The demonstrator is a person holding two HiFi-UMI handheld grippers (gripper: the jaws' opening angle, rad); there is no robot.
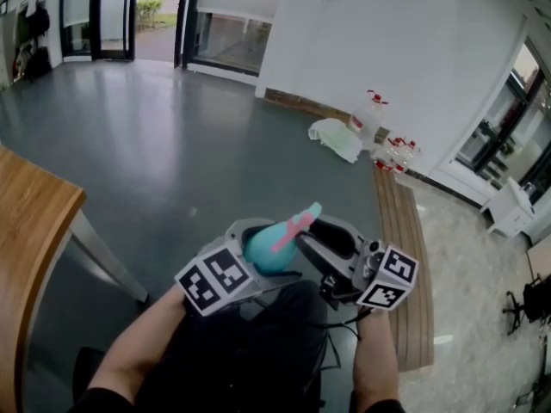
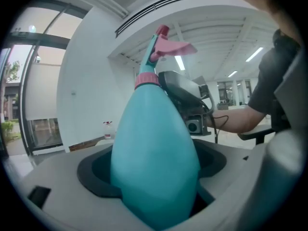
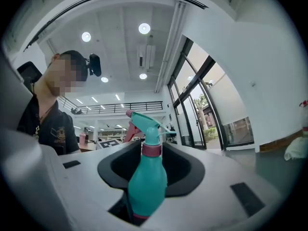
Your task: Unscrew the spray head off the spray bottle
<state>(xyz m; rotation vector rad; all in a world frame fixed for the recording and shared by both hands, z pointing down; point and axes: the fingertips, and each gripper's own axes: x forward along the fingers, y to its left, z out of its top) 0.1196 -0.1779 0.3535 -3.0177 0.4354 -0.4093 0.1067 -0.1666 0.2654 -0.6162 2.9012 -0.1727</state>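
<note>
We hold the spray bottle (image 1: 269, 249) in the air, well off the right corner of the wooden table (image 1: 34, 222). The left gripper (image 2: 154, 177) pinches its teal body. The right gripper (image 1: 334, 232) has its jaws apart near the spray head (image 2: 166, 44), gripping nothing. The head sits on its pink collar (image 2: 146, 79), so we judge all the unscrewing is left to do.

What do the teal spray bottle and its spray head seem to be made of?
The spray bottle looks like opaque teal plastic: smooth, evenly coloured, with only a faint sheen. The spray head seems to be moulded plastic too, partly teal and partly pink, rather matte.
</note>
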